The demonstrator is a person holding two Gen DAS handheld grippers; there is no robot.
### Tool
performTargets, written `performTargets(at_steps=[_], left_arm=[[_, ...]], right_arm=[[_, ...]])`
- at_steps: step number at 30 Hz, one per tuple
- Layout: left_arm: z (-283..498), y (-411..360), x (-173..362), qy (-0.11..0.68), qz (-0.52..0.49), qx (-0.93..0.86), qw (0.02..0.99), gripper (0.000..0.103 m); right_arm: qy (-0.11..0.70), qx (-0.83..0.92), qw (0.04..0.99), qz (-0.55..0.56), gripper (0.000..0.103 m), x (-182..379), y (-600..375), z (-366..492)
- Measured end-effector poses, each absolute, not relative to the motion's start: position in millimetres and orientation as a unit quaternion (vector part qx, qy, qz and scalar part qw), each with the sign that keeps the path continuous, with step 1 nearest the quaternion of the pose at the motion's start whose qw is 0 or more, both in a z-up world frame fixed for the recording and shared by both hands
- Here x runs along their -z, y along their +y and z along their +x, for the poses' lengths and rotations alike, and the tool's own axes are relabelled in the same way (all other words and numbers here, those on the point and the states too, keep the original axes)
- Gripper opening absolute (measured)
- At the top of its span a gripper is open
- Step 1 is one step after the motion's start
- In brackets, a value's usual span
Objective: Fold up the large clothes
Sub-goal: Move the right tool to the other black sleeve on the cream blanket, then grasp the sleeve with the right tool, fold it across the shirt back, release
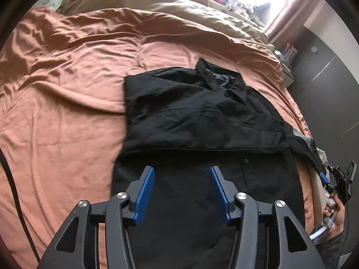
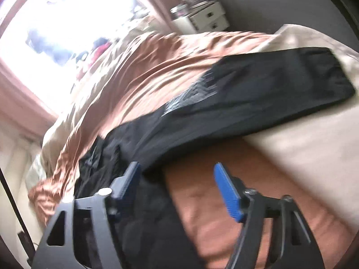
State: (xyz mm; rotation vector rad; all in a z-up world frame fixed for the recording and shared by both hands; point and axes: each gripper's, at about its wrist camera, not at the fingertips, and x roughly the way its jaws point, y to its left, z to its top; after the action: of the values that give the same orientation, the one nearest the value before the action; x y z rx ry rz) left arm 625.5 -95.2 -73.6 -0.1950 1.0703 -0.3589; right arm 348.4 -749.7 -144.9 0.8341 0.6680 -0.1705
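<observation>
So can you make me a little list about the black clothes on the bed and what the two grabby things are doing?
garment: black garment, partly folded, one layer laid back over the rest
lying on: orange bedsheet
part hanging out: black sleeve stretched toward the beige edge of the bed
left hand-held gripper: open, over the near end of the garment, gripping nothing
right hand-held gripper: open, at the garment's edge, picture blurred
far end of bed: tan duvet
</observation>
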Motion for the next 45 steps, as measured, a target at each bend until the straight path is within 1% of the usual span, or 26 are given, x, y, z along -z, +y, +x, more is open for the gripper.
performTargets(at_steps=[5, 12, 14, 15, 16, 18, 19, 20, 22, 28, 35, 41, 45], left_arm=[[627.5, -122.9, 76.4, 0.507, -0.081, 0.177, 0.84, 0.053], [631.5, -147.4, 90.6, 0.514, -0.065, 0.181, 0.836, 0.053], [633.3, -148.7, 95.1, 0.517, -0.064, 0.178, 0.835, 0.053], [634.7, -148.8, 97.7, 0.518, -0.063, 0.176, 0.835, 0.053], [635.4, -149.3, 99.7, 0.519, -0.062, 0.174, 0.835, 0.053], [637.5, -148.3, 103.7, 0.522, -0.06, 0.171, 0.833, 0.053], [638.1, -148.1, 105.1, 0.523, -0.06, 0.17, 0.833, 0.053], [638.8, -146.6, 106.3, 0.524, -0.06, 0.169, 0.832, 0.053], [639.0, -141.8, 106.1, 0.524, -0.062, 0.168, 0.833, 0.053], [635.4, -121.9, 97.6, 0.514, -0.08, 0.162, 0.838, 0.053], [624.7, -89.7, 82.1, 0.502, -0.104, 0.157, 0.844, 0.053], [614.4, -52.3, 67.1, 0.492, -0.121, 0.148, 0.849, 0.053], [606.8, -22.9, 59.6, 0.483, -0.131, 0.137, 0.855, 0.053]], right_arm=[[0.299, 0.112, 0.842, 0.435, 0.064, 157.2, -785.5, 319.5], [0.286, 0.154, 0.816, 0.479, 0.063, 176.2, -802.7, 314.2], [0.283, 0.168, 0.805, 0.494, 0.048, 183.2, -805.2, 316.2], [0.28, 0.171, 0.8, 0.503, 0.045, 186.6, -807.4, 317.6], [0.277, 0.174, 0.796, 0.509, 0.04, 186.6, -808.4, 320.4], [0.276, 0.184, 0.788, 0.519, 0.023, 189.5, -811.1, 322.7], [0.277, 0.19, 0.784, 0.522, 0.01, 188.9, -811.6, 324.0], [0.274, 0.188, 0.785, 0.522, 0.005, 184.6, -811.6, 323.5], [0.259, 0.183, 0.805, 0.501, 0.001, 164.8, -803.8, 326.1], [0.209, 0.126, 0.883, 0.401, 0.0, 63.3, -741.0, 333.3], [0.179, 0.032, 0.921, 0.345, 0.0, -31.8, -644.4, 349.5], [0.186, -0.032, 0.931, 0.311, 0.0, -76.7, -554.9, 368.3], [0.202, -0.068, 0.932, 0.291, 0.0, -89.4, -497.6, 380.9]])
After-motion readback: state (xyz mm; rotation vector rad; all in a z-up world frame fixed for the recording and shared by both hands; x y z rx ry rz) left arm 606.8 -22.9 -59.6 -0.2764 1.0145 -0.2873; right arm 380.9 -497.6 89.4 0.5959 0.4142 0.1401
